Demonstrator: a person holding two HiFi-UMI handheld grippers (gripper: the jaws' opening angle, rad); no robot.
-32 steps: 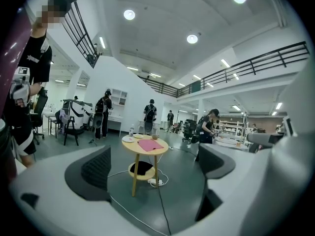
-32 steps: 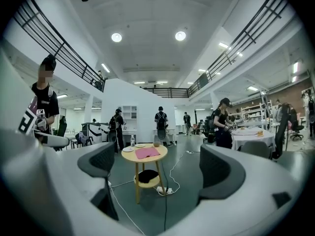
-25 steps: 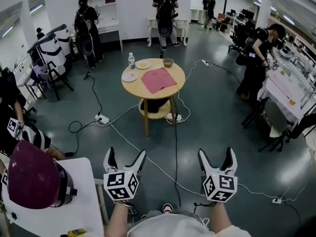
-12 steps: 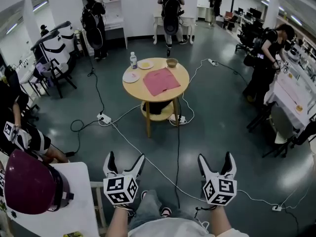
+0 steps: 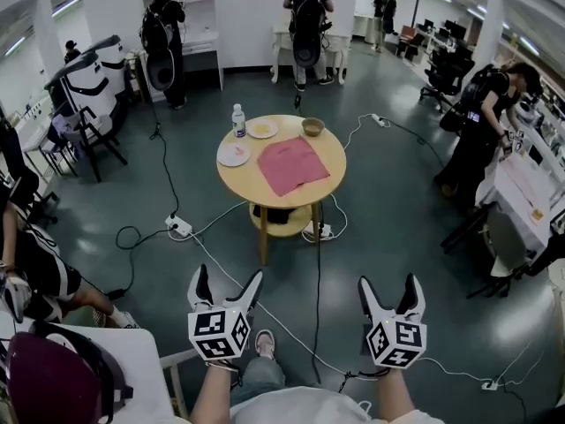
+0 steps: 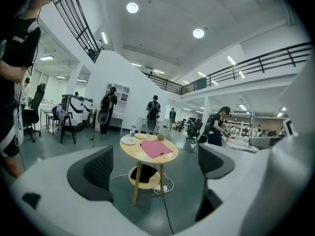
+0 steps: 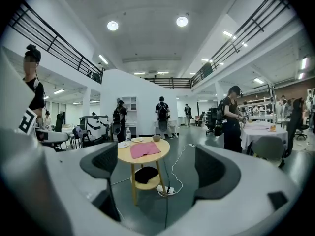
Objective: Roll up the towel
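Far beyond both claws (image 5: 228, 274) (image 5: 387, 281), towel (image 5: 291, 164)

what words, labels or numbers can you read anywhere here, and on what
No text here can be read.
Label on the clear plastic bottle on the round wooden table: too small to read.
Cubes on the left gripper and right gripper: black-and-white square patterns only, no words.

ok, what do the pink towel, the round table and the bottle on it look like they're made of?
Pink towel: soft cloth, matte; it lies limp and flat with slightly uneven edges.
Round table: light wood or a wood-look laminate, with a smooth pale-yellow top and matching legs; can't tell which.
Bottle: probably clear plastic, with a pale, translucent-looking body; too small to be sure.
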